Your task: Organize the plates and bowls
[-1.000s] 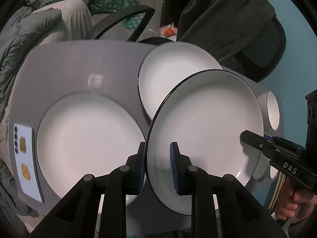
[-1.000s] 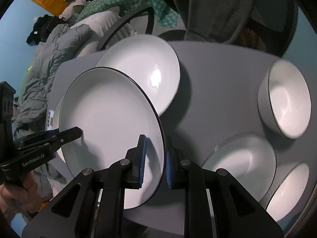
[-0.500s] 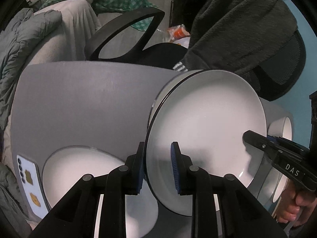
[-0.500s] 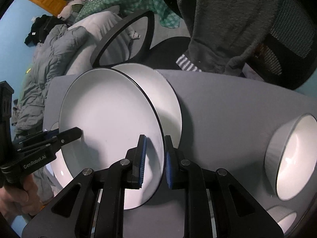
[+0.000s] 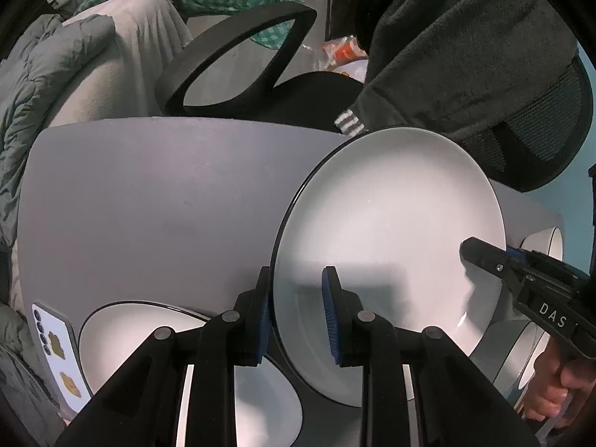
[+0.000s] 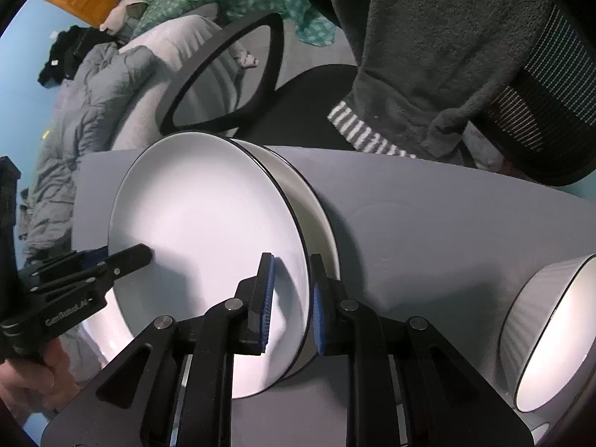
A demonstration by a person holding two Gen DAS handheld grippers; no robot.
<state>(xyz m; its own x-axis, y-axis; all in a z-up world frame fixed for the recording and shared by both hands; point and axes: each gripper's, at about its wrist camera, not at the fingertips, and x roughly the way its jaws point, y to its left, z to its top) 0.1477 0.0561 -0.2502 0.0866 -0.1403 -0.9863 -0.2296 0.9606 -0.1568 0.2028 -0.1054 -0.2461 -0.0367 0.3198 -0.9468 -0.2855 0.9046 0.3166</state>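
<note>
A white plate [image 5: 391, 231] with a thin black rim is held tilted between both grippers. My left gripper [image 5: 296, 316] is shut on its near-left rim, and in the right wrist view this gripper [image 6: 126, 257] shows at the plate's left side. My right gripper [image 6: 292, 303] is shut on the opposite rim of the same plate [image 6: 208, 223]. Just below it lies a second white plate [image 6: 316, 216] on the grey table [image 6: 447, 223], and only its right edge shows. In the left wrist view that lower plate is hidden.
Another white plate [image 5: 123, 331] lies on the table [image 5: 149, 193] at the lower left, beside a phone-like card [image 5: 56, 350]. A white bowl [image 6: 551, 327] sits at the right. A black chair [image 5: 242, 56] and a person's dark garment stand beyond the far edge.
Both grippers carried the plate toward the table's far edge and lower, until it came over the second plate and covered most of it. The bowls slid out toward the right.
</note>
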